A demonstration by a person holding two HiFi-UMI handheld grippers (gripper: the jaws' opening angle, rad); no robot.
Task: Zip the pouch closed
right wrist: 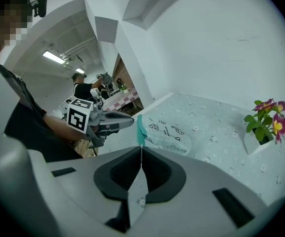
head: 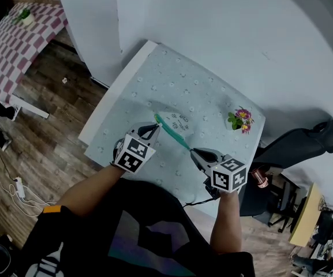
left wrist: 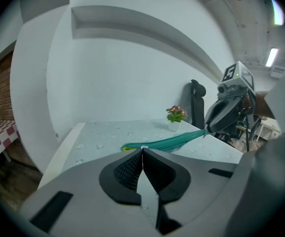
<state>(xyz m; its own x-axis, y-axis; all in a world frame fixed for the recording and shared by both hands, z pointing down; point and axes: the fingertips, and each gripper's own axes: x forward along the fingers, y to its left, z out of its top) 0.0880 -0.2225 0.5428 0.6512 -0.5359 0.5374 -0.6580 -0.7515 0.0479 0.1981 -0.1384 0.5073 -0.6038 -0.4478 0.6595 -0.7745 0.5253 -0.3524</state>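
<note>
The pouch (head: 179, 122) is held stretched over the surface (head: 154, 85). Its teal zip (head: 172, 133) is pinched at the left end by the closed left tongs (head: 153, 129) and at the right by the closed right tongs (head: 196, 153). A pinch this shallow could be lost once the zip is drawn.

The pouch (head: 178, 123) was white with black doodles and a teal zip edge; the counter (head: 154, 79) beneath it was pale mint (dotted with small white flowers).
</note>
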